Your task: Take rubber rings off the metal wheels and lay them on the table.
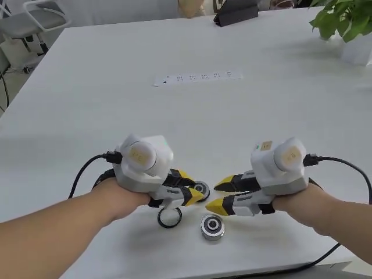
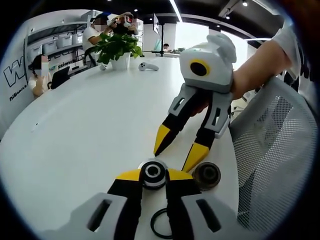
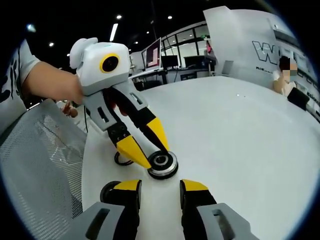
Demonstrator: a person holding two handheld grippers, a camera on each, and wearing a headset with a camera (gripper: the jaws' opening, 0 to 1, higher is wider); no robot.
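My left gripper (image 1: 195,189) is shut on a small metal wheel (image 1: 201,188), held just above the white table (image 1: 192,122). In the left gripper view the wheel (image 2: 153,172) sits between my yellow-tipped jaws. A loose black rubber ring (image 1: 169,217) lies flat on the table under that gripper. A second wheel (image 1: 213,226) lies flat beside the ring. My right gripper (image 1: 221,195) faces the left one from the right, open and holding nothing. From the right gripper view, the held wheel (image 3: 162,163) is just beyond my open jaws and the ring (image 3: 122,159) is behind it.
A white power strip (image 1: 197,77) lies mid-table. A potted plant (image 1: 343,20) stands at the far right and a black object (image 1: 235,13) at the far edge. The near table edge is just below the second wheel. A mesh chair (image 2: 270,145) stands by the table.
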